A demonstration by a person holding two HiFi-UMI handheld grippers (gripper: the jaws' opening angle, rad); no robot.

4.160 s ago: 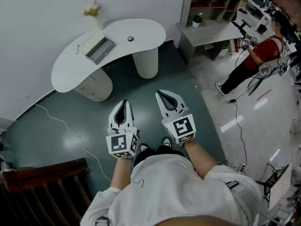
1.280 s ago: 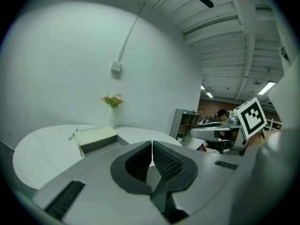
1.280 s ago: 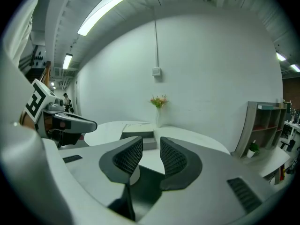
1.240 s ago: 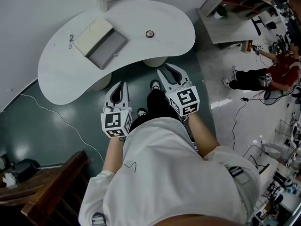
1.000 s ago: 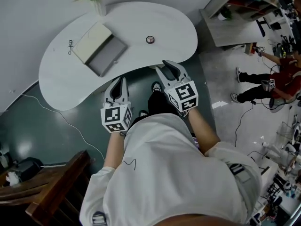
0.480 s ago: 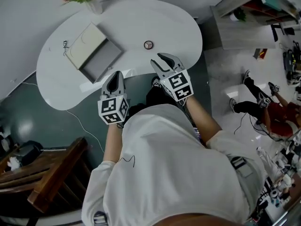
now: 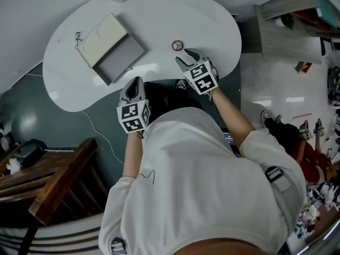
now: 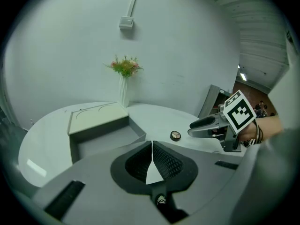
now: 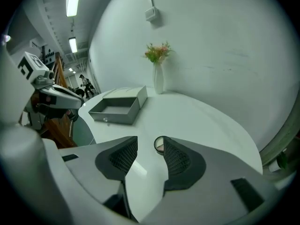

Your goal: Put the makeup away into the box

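One round compact (image 7: 177, 45) lies on a glossy, kidney-shaped table (image 7: 159, 15).

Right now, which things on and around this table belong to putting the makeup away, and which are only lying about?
For the job:
- round makeup compact
- open grey box
- white table bearing both

Just lying about:
- vase of flowers
- wooden furniture on the floor
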